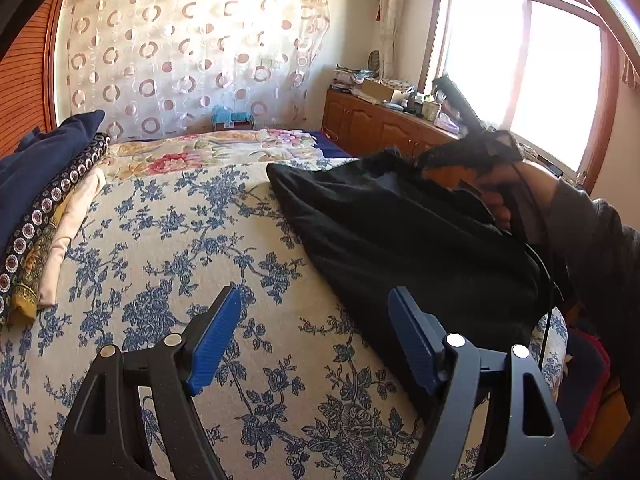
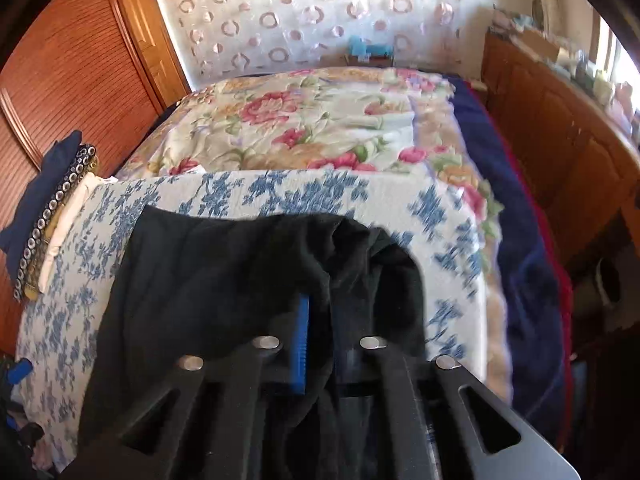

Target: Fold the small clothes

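Two grippers are at work on one black garment (image 1: 400,232), which lies on the blue-flowered bed cover (image 1: 168,248) with its right side lifted. Nearest, the left gripper (image 1: 316,344) hovers with jaws spread wide and nothing between them, just beside the garment's near edge. The right gripper (image 2: 320,340) has its jaws clamped tight on a bunched fold of the dark cloth; in the left wrist view the person's hand (image 1: 516,196) holds it raised, with the fabric draped over it.

Risks, as I judge them: only a small pinch of soft knit is held, so a quick pull could slip it free or drag the whole garment across the cover instead of folding it. Because the cloth is bunched at the jaws, the fold may land crooked or trap a wrinkle. With the left jaws empty, nothing pins the opposite edge.

Farther left, a stack of folded clothes (image 1: 48,208) sits at the cover's edge. Beyond lies a pink-flowered quilt (image 2: 304,124), then a sheer curtain with ring patterns (image 1: 192,48), a wooden cabinet (image 1: 384,128) crowded with clutter, and a bright window (image 1: 520,80).
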### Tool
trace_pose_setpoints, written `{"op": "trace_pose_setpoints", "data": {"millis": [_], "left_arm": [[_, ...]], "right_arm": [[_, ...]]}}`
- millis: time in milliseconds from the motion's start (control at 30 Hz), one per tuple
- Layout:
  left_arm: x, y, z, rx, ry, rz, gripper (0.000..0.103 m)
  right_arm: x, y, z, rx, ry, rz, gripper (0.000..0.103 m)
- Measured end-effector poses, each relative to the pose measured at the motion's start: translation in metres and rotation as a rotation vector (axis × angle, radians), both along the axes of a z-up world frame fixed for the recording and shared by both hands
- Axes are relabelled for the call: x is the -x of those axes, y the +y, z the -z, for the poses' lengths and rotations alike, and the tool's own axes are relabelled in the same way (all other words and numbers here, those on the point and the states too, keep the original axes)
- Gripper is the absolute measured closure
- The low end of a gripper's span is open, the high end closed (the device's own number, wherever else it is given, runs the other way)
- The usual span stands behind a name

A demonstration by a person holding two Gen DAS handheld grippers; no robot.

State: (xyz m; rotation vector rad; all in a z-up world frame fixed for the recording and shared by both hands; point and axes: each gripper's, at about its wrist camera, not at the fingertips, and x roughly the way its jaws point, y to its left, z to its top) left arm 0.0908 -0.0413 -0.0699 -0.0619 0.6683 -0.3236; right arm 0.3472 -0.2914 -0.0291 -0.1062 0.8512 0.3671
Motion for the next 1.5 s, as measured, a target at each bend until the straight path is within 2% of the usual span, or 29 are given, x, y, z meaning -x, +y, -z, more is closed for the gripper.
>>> {"op": "trace_pose_setpoints", "data": {"millis": [67, 133, 167, 200, 233, 333, 500, 633, 833, 967, 1033, 1233, 1500], "left_arm": [[0.000, -0.001, 0.002, 0.003, 0.015, 0.009, 0.026], [-0.001, -0.003, 0.004, 0.004, 0.029, 0.016, 0.026], [-0.002, -0.004, 0.005, 0.002, 0.036, 0.018, 0.026], [-0.002, -0.005, 0.006, -0.002, 0.040, 0.022, 0.026], [-0.002, -0.007, 0.006, -0.006, 0.042, 0.027, 0.026], [-0.001, -0.010, 0.007, -0.023, 0.049, 0.034, 0.026], [0.001, -0.015, 0.009, -0.036, 0.063, 0.045, 0.026], [0.000, -0.018, 0.010, -0.043, 0.068, 0.052, 0.026], [0.000, -0.025, 0.014, -0.063, 0.094, 0.078, 0.026], [0.007, -0.031, 0.017, -0.031, 0.133, 0.149, 0.027], [0.011, -0.034, 0.018, -0.019, 0.153, 0.185, 0.037], [0.022, -0.045, 0.023, -0.007, 0.203, 0.252, 0.055], [0.025, -0.054, 0.030, -0.017, 0.229, 0.277, 0.060]], "right_arm": [[-0.002, -0.013, -0.016, -0.021, -0.061, 0.091, 0.095], [0.000, -0.020, -0.023, 0.039, -0.105, 0.166, 0.092], [0.001, -0.020, -0.025, 0.078, -0.116, 0.162, 0.081], [0.002, -0.021, -0.025, 0.087, -0.110, 0.153, 0.073], [0.004, -0.025, -0.025, 0.083, -0.104, 0.152, 0.061], [0.024, -0.035, -0.030, 0.049, -0.113, 0.130, 0.059], [0.094, -0.050, -0.023, 0.018, -0.124, 0.048, 0.056], [0.152, -0.071, -0.004, -0.004, -0.125, 0.028, 0.041], [0.208, -0.100, 0.016, -0.028, -0.113, 0.072, 0.040], [0.231, -0.102, 0.015, -0.046, -0.116, 0.091, 0.040], [0.235, -0.099, 0.015, -0.040, -0.121, 0.096, 0.040], [0.234, -0.098, 0.027, -0.059, -0.091, 0.093, 0.038], [0.237, -0.099, 0.035, -0.062, -0.059, 0.079, 0.038]]}}
